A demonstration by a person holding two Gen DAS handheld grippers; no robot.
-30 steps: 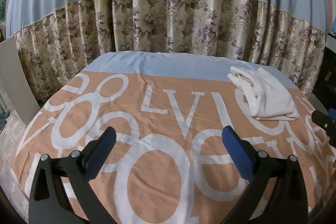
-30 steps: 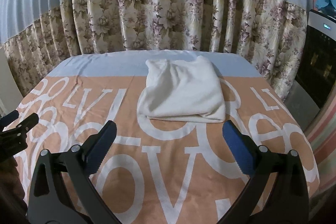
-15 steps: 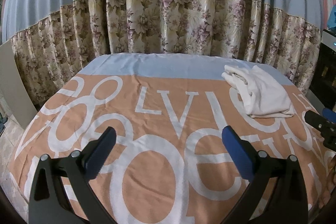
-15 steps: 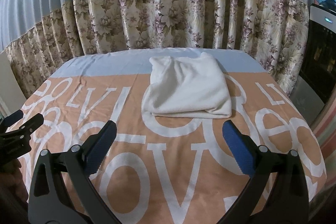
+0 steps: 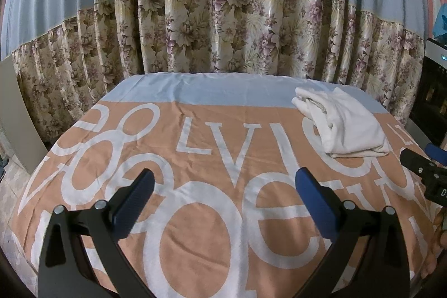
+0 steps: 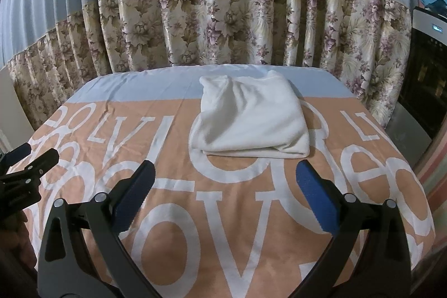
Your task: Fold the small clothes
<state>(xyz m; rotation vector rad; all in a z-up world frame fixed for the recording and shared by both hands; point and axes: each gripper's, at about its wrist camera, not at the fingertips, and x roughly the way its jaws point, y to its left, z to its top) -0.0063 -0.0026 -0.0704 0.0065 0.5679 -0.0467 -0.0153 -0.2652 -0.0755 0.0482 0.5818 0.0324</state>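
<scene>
Left gripper [image 5: 223,183] spread wide, empty, over the printed bedcover [image 5: 212,214]. Right gripper [image 6: 225,175] also spread, empty. White folded garment [image 6: 248,119] lies far-centre in the right wrist view, far right in the left. Looks soft, light, floppy; pinch near-edge corners.

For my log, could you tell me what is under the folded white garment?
The folded white garment rests on the orange-and-blue lettered cloth covering the table. Whatever might be tucked between them is hidden.
</scene>
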